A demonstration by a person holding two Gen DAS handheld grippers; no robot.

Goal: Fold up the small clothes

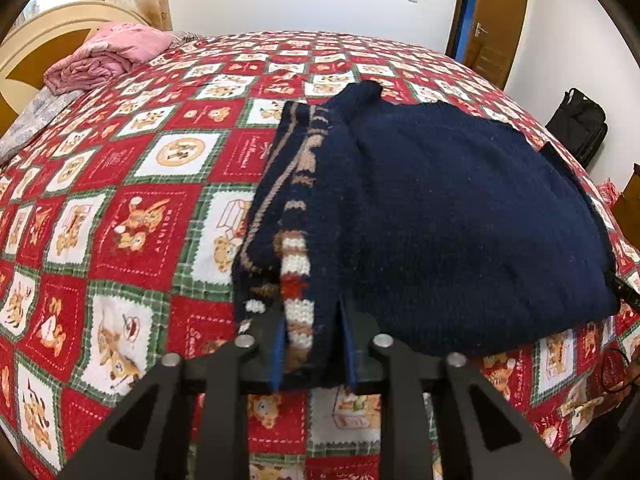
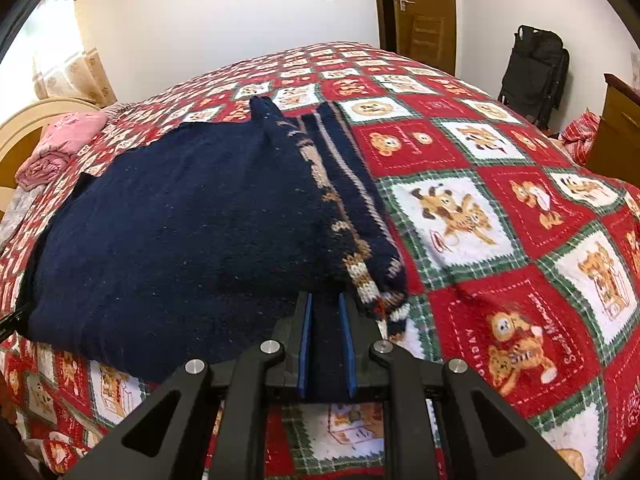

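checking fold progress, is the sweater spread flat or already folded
Partly folded: both patterned sides of the sweater are turned in over its plain navy back, and it lies on the bed.

A bed fills the room, spread with a red, white and green patchwork bedspread (image 1: pixel 132 216) printed with teddy bears. Its cream curved headboard (image 1: pixel 48 36) stands far left beside a folded pink blanket (image 1: pixel 108 56). White walls (image 2: pixel 224 20) hold a brown wooden door (image 2: pixel 424 12). Patterned curtains (image 2: pixel 76 68) filter daylight. What looks like a black folded chair (image 2: pixel 536 72) leans far right.

Sweater (image 1: pixel 460 220) hem hidden between jaws, bedspread (image 1: pixel 120 220) — cut by edges
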